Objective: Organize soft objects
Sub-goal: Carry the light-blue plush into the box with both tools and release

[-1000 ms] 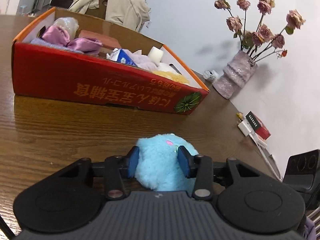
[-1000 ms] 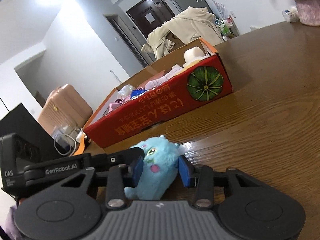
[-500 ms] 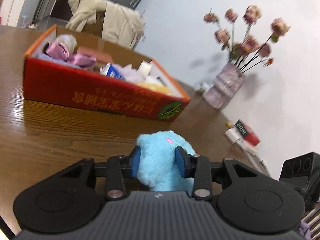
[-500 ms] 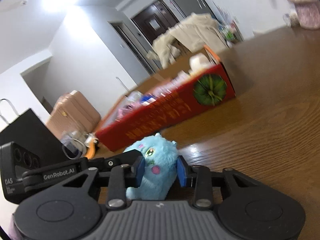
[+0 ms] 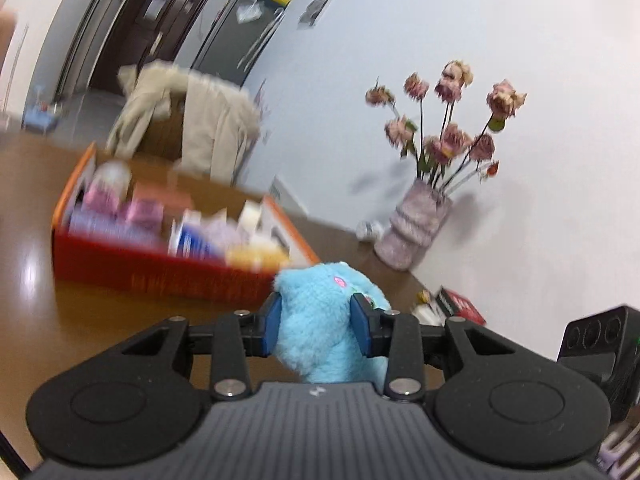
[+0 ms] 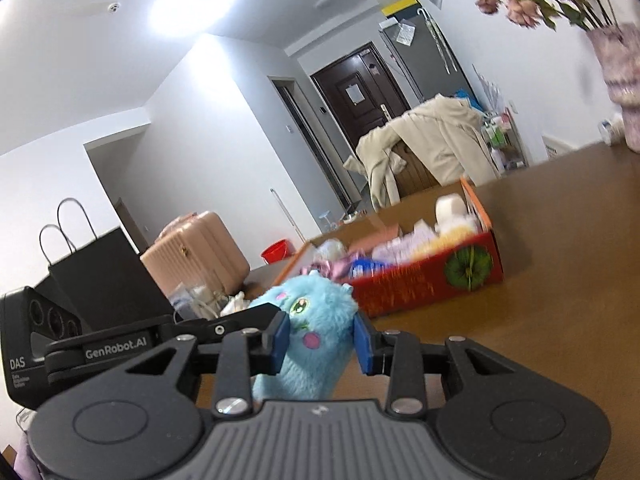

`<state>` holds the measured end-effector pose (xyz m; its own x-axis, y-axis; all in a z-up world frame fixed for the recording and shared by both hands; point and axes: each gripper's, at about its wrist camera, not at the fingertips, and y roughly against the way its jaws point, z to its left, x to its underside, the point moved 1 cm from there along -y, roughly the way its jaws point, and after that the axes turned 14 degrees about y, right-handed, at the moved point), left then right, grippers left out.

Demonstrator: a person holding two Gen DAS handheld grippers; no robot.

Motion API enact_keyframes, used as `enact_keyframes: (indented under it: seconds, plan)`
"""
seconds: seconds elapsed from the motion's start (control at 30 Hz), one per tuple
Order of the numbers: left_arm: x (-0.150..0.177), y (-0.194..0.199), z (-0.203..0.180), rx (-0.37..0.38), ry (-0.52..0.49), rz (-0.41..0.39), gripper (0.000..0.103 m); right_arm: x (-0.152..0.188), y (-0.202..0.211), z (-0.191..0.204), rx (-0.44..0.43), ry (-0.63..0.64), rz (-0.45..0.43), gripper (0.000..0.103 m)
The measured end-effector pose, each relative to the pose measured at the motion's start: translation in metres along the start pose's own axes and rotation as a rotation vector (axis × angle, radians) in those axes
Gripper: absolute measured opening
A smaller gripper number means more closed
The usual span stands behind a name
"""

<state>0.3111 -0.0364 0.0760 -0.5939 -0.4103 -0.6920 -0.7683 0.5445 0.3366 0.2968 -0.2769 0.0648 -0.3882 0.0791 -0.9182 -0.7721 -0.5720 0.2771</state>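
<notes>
A fluffy light-blue plush toy (image 5: 324,296) with a pink cheek and green eye (image 6: 316,312) hangs above the wooden table, gripped from two sides. My left gripper (image 5: 317,320) is shut on it, its blue pads (image 5: 272,326) pressing into the fur. My right gripper (image 6: 320,338) is shut on the same toy from the opposite side. The left gripper's black body (image 6: 116,348) shows in the right wrist view. Beyond the toy stands the red cardboard box (image 5: 160,276) (image 6: 420,286), filled with several soft things.
A pink vase of dried roses (image 5: 412,232) stands by the wall, with a small red-and-black pack (image 5: 460,304) near it. A beige coat (image 6: 436,144) hangs over a chair behind the table. A black paper bag (image 6: 104,276) and a pink suitcase (image 6: 196,256) stand at the left.
Both grippers have risen with the plush toy, lifting it off the table. Their pads have squeezed in slightly on the fur. The red box now sits lower and farther in both views.
</notes>
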Motion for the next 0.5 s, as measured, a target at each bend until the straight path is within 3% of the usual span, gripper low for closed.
enact_keyframes:
  seconds: [0.07,0.2,0.33,0.5]
  plan:
    - [-0.026,-0.013,-0.011,0.007,-0.052,-0.038,0.036,-0.028,-0.013,-0.013,-0.025,-0.008,-0.021,0.033]
    - [-0.090,-0.061,-0.011,0.017,-0.032,-0.053,0.036,-0.089,-0.056,-0.036,-0.014,0.028,-0.047,0.033]
    - [-0.146,-0.133,0.022,0.006,0.086,0.006,0.037,-0.137,-0.129,-0.072,0.036,0.064,0.013,0.033]
    - [-0.172,-0.220,0.079,-0.039,0.166,0.051,0.036,-0.157,-0.226,-0.124,0.096,0.055,0.123,0.033]
